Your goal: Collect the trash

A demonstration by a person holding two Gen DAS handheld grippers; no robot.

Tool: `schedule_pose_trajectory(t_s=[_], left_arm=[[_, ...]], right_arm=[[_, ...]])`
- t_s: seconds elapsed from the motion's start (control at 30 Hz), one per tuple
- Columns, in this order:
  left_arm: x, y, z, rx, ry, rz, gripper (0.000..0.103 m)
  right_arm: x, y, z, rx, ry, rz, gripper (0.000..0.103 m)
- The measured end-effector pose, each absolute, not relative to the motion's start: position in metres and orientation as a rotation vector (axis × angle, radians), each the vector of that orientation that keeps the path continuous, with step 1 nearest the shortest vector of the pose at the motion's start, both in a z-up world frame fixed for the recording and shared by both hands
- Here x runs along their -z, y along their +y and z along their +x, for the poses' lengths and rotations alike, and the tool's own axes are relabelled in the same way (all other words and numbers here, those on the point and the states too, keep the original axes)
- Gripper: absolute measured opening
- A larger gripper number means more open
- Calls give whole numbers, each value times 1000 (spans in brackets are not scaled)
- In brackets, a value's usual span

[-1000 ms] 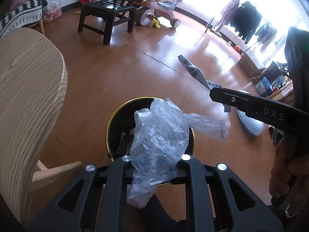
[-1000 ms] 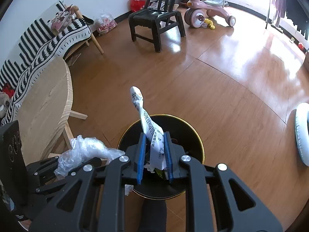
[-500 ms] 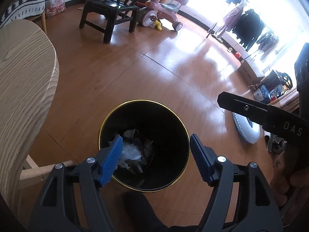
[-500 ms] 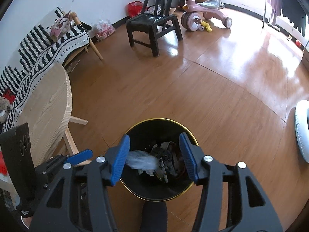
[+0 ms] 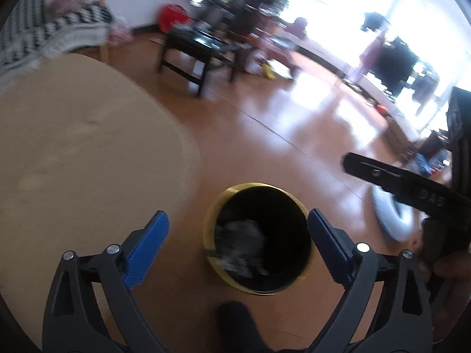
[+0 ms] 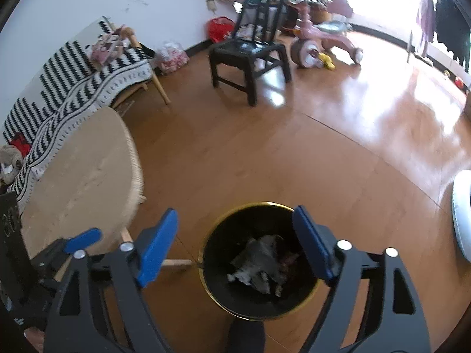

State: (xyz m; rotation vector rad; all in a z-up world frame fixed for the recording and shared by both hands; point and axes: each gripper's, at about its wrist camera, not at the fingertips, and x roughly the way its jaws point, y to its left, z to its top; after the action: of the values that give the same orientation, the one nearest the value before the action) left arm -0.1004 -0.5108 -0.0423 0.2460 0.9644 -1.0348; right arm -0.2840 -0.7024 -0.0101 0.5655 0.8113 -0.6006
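Note:
A black bin with a gold rim [image 5: 210, 223] [image 6: 206, 282] stands on the wooden floor below both grippers. Crumpled trash [image 5: 240, 245] [image 6: 259, 261] lies inside it. My left gripper [image 5: 237, 236] is open and empty, jaws wide apart above the bin; it also shows at the left edge of the right wrist view [image 6: 84, 239]. My right gripper [image 6: 235, 235] is open and empty above the bin; one of its fingers [image 5: 382, 173] reaches in from the right in the left wrist view.
A round light-wood table [image 5: 73, 153] [image 6: 85, 182] stands left of the bin. A black chair [image 6: 250, 56], a pink tricycle [image 6: 321, 38] and a striped sofa [image 6: 73, 88] stand farther back. A white round object [image 6: 462, 214] lies on the floor at right.
One second ago the left gripper held a clear plastic bag and the right a printed wrapper. Both opened and the pieces dropped into the bin. Both grippers have since risen, jaws wider.

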Motion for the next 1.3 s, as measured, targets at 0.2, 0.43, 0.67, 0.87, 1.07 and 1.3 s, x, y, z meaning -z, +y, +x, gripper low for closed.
schedule_pose_trajectory(t_s=[0.2, 0.43, 0.67, 0.87, 1.07, 1.3], left_arm=[[11, -431, -48, 789, 855, 254, 96], [-14, -309, 5, 544, 805, 225, 96], [-24, -187, 42, 344, 794, 155, 96], [-17, -93, 64, 177, 822, 76, 96], [-11, -29, 75, 82, 839, 18, 96], [-1, 0, 84, 33, 859, 10, 96]], right_arm=[[-15, -652, -221, 499, 787, 489, 87], [-37, -562, -130, 328, 796, 383, 88], [-45, -444, -43, 134, 818, 259, 90], [-35, -348, 10, -8, 845, 162, 90], [-21, -287, 42, -83, 870, 97, 90], [-8, -256, 66, -120, 889, 71, 90]])
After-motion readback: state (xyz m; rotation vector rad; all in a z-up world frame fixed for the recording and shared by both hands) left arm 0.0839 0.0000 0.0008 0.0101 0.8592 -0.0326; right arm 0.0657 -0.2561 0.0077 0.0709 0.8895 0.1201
